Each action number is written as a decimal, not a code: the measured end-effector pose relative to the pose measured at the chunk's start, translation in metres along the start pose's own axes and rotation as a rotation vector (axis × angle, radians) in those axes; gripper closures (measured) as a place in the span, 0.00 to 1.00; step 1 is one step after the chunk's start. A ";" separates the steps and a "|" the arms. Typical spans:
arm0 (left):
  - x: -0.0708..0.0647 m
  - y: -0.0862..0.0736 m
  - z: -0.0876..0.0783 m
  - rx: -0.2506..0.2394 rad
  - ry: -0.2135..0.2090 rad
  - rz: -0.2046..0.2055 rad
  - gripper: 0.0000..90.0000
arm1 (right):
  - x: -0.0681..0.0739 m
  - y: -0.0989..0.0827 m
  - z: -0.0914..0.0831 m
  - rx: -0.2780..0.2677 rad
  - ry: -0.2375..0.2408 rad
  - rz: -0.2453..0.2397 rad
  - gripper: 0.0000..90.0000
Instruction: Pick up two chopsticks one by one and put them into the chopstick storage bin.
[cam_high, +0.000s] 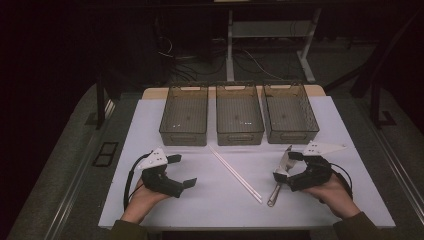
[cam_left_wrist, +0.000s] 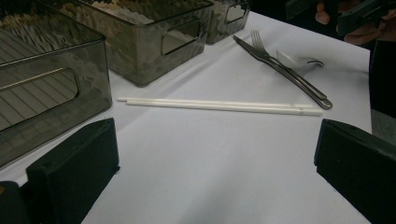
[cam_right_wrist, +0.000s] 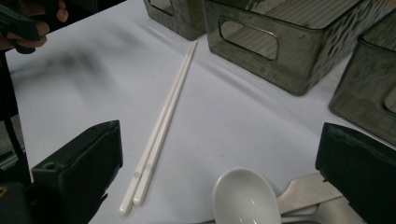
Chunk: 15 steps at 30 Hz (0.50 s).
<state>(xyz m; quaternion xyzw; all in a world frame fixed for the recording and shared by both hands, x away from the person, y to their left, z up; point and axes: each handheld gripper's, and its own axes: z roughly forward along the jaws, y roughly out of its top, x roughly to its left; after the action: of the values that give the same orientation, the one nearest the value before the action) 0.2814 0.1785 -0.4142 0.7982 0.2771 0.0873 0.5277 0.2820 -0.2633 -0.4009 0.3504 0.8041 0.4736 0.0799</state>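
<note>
Chopsticks (cam_high: 235, 173) lie before three bins (cam_high: 239, 120), cutlery (cam_high: 278, 186) to their right.

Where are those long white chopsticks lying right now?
The pair of long white chopsticks lies flat on the white table in the high view, between the two grippers, running diagonally from the middle smoky plastic bin toward the metal cutlery.

The room is dark — light falls mainly on the white worktop (cam_high: 150, 200), which rests on a grey carpeted floor area (cam_high: 65, 170). Behind it stands a table frame with white legs (cam_high: 230, 45), and black cables (cam_high: 185, 62) lie tangled on the floor near it. A dark post (cam_high: 100, 100) rises at the left — another dark stand (cam_high: 375, 95) is at the right.
</note>
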 end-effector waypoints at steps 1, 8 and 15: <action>0.000 0.000 0.001 -0.001 -0.002 -0.001 0.00 | 0.001 0.002 0.003 0.002 0.005 -0.005 0.01; 0.000 -0.001 0.000 0.004 -0.004 -0.001 0.00 | 0.004 0.007 0.009 0.012 0.011 -0.016 0.01; -0.001 0.000 -0.001 0.005 -0.003 -0.001 0.00 | 0.006 0.011 0.014 0.020 0.022 -0.019 0.01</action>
<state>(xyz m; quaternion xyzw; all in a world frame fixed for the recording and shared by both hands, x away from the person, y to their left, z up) 0.2800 0.1783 -0.4138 0.7996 0.2769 0.0853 0.5261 0.2890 -0.2462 -0.3978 0.3382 0.8129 0.4686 0.0722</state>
